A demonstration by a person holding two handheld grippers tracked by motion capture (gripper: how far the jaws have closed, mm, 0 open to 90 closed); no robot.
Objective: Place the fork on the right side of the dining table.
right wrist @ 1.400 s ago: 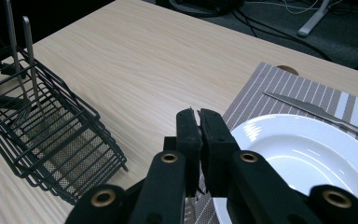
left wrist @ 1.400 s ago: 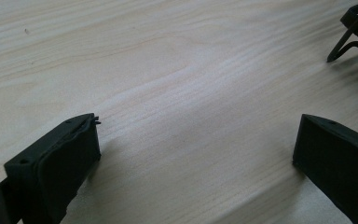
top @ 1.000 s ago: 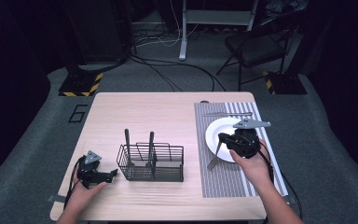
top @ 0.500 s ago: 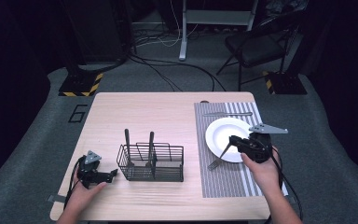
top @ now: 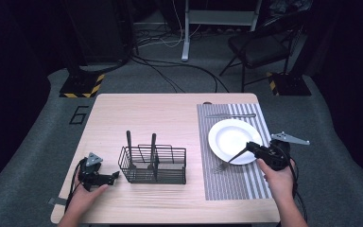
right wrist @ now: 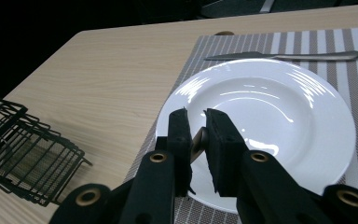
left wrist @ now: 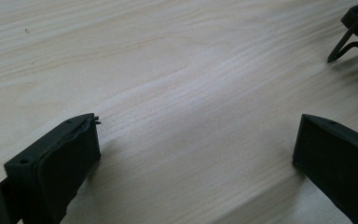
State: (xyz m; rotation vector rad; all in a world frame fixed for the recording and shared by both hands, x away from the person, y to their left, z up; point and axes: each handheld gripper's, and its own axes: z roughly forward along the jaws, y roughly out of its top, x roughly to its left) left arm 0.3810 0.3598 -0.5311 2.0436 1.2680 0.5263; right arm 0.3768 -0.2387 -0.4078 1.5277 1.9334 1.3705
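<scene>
My right gripper [top: 246,148] [right wrist: 196,115] hovers low over the near left rim of the white plate [top: 234,137] [right wrist: 279,112], its jaws nearly together. A fork's metal handle [right wrist: 199,140] sits between them. The jaws have just been opening a little, and the handle still spans the narrow gap. The fork's tines [top: 220,166] rest on the striped placemat [top: 231,187]. By the table's near left corner my left gripper [top: 116,175] [left wrist: 196,149] lies on the wood, open, with nothing between its jaws.
A black wire basket [top: 153,164] [right wrist: 14,154] holding two upright dark-handled utensils stands mid-table, just right of the left gripper. A knife [top: 230,115] [right wrist: 284,56] lies on the placemat beyond the plate. Dark floor, cables and a chair lie past the far edge.
The right gripper has moved right and down with the fork, from over the plate's left rim to its near edge. The fork's tines now touch the placemat. The left hand has stayed put.
</scene>
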